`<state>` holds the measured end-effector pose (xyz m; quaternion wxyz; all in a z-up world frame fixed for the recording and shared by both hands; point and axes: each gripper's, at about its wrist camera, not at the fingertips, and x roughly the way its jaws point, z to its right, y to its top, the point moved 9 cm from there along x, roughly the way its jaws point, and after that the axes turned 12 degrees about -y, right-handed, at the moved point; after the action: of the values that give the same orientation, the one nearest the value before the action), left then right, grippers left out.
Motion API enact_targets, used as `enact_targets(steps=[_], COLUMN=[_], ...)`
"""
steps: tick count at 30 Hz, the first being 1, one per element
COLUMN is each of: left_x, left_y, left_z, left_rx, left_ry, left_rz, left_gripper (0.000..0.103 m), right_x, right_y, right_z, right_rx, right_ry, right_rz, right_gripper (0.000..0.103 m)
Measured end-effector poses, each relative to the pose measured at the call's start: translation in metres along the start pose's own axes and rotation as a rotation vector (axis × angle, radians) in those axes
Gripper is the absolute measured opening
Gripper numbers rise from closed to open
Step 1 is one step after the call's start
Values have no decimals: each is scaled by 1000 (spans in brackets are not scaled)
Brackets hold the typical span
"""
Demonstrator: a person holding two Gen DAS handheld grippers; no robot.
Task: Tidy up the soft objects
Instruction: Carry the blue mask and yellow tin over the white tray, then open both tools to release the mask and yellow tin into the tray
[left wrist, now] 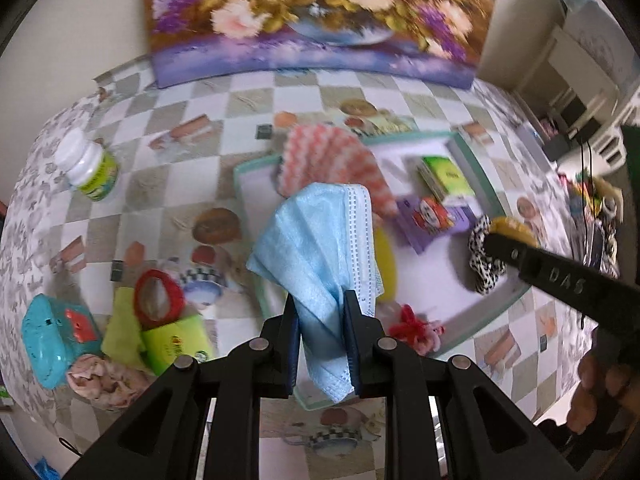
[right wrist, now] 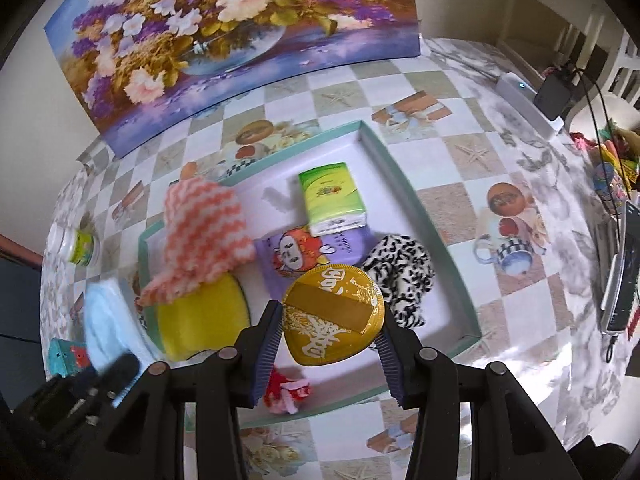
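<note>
Against the back wall a floral painting (right wrist: 224,36) stands on the checked tabletop (right wrist: 472,184). Left of the tray (right wrist: 404,176), outside it: one white bottle with a green label (left wrist: 90,166), one teal toy (left wrist: 56,344), one red tape ring (left wrist: 158,298) on green packets (left wrist: 176,342), one crumpled pinkish cloth (left wrist: 108,380). Far right edge holds a heap of cables and devices, too blurred to sort. Left claw (left wrist: 322,336) is pinched tight on a blue face mask (left wrist: 316,248), which hangs raised over the tray's near-left part and blocks the left wrist view of the tray's middle. Right claw (right wrist: 328,344) is spread about as wide as a gold disc (right wrist: 334,312) and grips it at its edges, above the tray's near side; the disc hides part of what lies below. Tray contents, counted: one pink-and-white zigzag cloth (right wrist: 208,236) draped over one yellow sponge (right wrist: 200,324); one green tissue pack (right wrist: 332,200) lying partly on one purple tissue pack (right wrist: 304,256); one black-and-white scrunchie (right wrist: 400,276) near the right wall; one red-and-pink yarn piece (right wrist: 286,392) at the near wall. Six soft things in the tray, one mask held above it.
</note>
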<state>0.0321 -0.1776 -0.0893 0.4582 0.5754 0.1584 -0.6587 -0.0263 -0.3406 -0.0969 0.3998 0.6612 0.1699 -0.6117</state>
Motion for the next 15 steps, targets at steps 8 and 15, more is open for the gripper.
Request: enact_targets(steps=[8,15], left_x=[19,20], left_y=[-8,-9], left_z=[7,8], left_rx=[16,8], left_ry=[16,8], left_rz=[-51,-58], left_gripper=[21,35], right_x=[7,2], right_y=[-3,-2], right_z=[-3,-5], right_rx=[-24,-31], right_ry=[-1,1], right_rz=[-18,-6], right_gripper=[49,50])
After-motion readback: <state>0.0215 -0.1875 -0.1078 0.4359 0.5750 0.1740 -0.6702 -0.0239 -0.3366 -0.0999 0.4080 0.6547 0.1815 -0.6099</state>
